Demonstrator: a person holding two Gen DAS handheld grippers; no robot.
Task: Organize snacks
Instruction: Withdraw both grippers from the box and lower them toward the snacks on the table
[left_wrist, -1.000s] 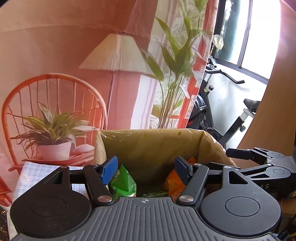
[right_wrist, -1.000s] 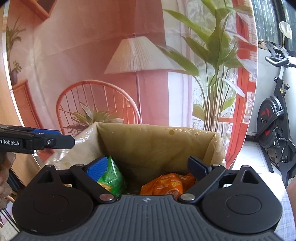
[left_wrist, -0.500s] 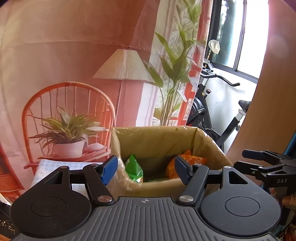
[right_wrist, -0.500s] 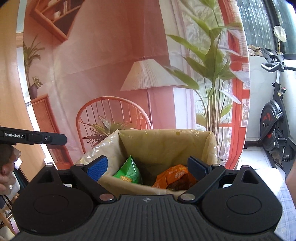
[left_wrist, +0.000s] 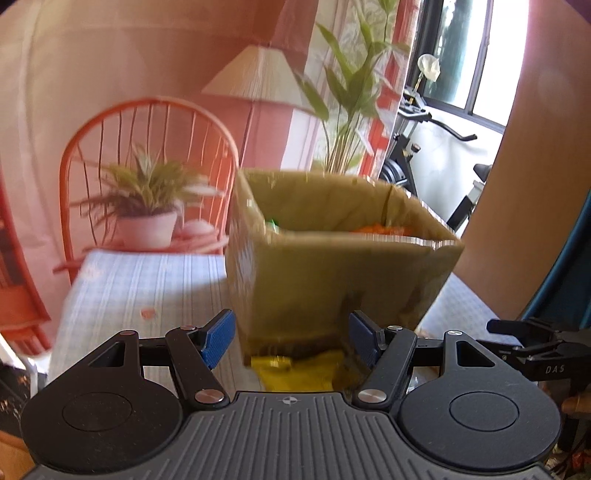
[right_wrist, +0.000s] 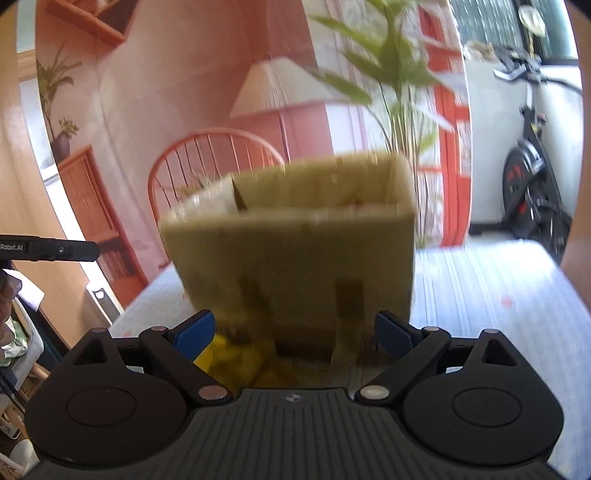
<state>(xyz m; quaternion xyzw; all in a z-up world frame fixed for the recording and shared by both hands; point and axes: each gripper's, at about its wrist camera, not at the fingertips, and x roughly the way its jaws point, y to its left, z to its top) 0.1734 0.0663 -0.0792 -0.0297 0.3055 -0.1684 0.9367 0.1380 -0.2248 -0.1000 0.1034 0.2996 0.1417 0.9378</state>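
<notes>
Left gripper (left_wrist: 290, 334): jaws spread wide, nothing held. Yellow snack packet (left_wrist: 295, 371) on the tablecloth (left_wrist: 147, 280), against the near foot of the cardboard box (left_wrist: 332, 266) (blurred). Right gripper (right_wrist: 295, 334): also wide open, empty.

I'm working in someone's home, a living space. An exercise bike (right_wrist: 532, 173) stands at the right of the frame beside a window (left_wrist: 476, 55). A checked tablecloth (left_wrist: 147, 280) covers the table in the lower half, and a printed backdrop (left_wrist: 110, 74) of a chair, lamp and plants fills the upper left
</notes>
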